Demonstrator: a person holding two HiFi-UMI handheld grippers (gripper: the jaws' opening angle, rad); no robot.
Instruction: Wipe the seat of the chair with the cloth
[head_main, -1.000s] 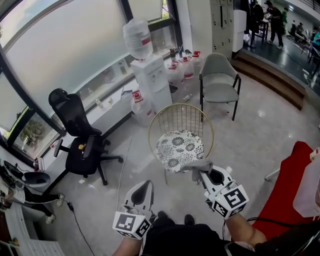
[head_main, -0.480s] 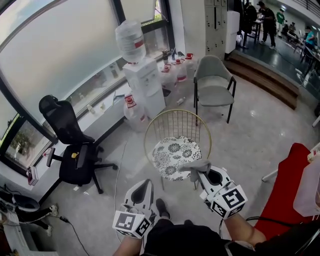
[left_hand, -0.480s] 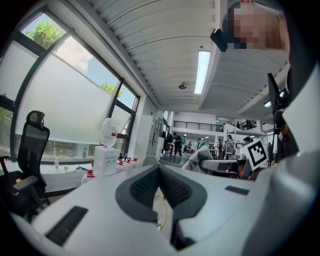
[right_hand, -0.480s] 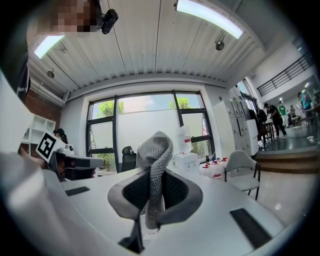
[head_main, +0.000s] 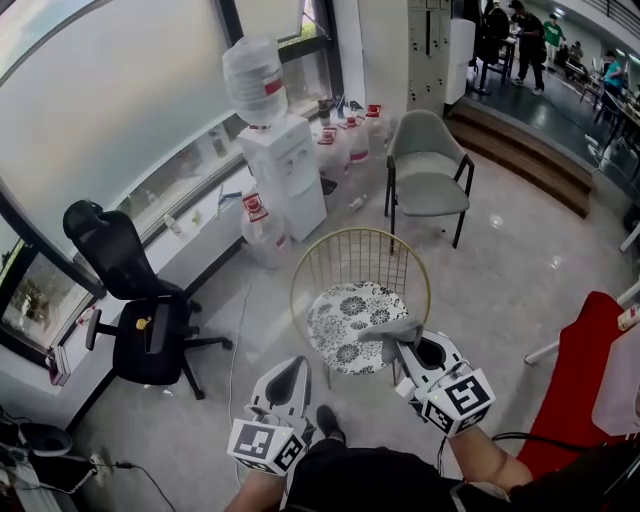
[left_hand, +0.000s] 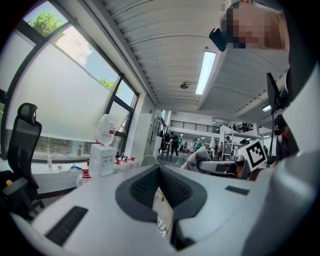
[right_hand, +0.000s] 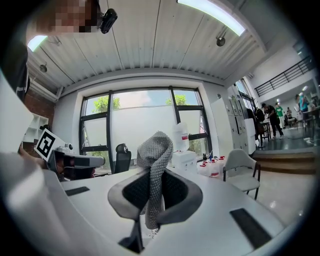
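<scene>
The gold wire chair (head_main: 360, 262) now sits closer to the person than a second ago. At the near right edge of its patterned seat (head_main: 350, 320), the right gripper (head_main: 404, 346) clamps a grey knitted cloth (head_main: 398, 331). The left gripper (head_main: 297, 363), nearer than the seat, is closed and empty.

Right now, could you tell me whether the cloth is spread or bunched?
Bunched: the right claw pinches the cloth into a narrow folded wad.

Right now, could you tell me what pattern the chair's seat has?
The seat is black-and-white floral, clearest in the head view.
</scene>
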